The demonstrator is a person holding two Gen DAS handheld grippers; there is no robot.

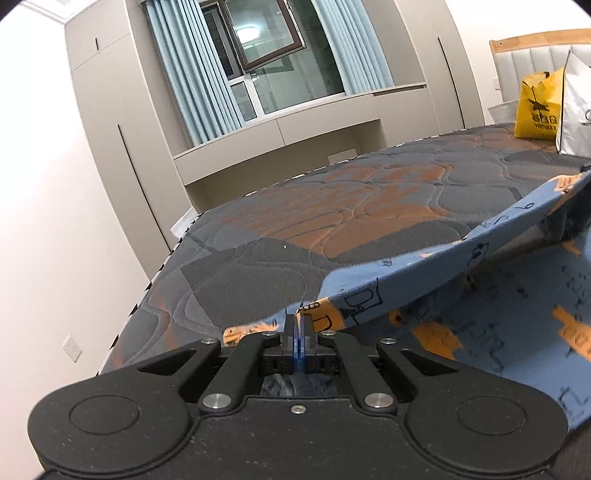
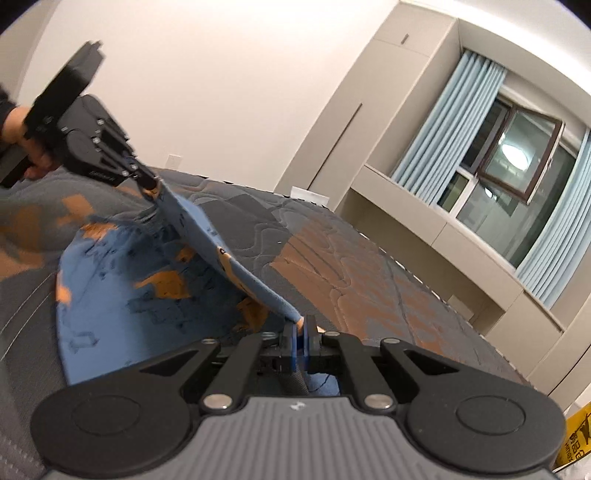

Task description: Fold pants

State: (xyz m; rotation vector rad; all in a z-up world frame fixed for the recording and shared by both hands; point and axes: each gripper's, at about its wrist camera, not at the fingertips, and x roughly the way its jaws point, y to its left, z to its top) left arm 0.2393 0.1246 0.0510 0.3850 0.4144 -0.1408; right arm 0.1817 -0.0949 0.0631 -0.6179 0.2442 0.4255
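My left tongs (image 1: 298, 320) and right tongs (image 2: 303, 325) pinched one pants (image 1: 424, 273) edge, stretched taut mid-frame above the bed (image 1: 332, 206) — uneven pulling risked slipping, a crooked fold.

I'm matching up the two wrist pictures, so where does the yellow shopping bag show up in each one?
Left wrist view: yellow shopping bag stands at the upper right, on the far end of the mattress.
Right wrist view: only a corner of it shows at the bottom right edge.
Shared landmark: the open window.
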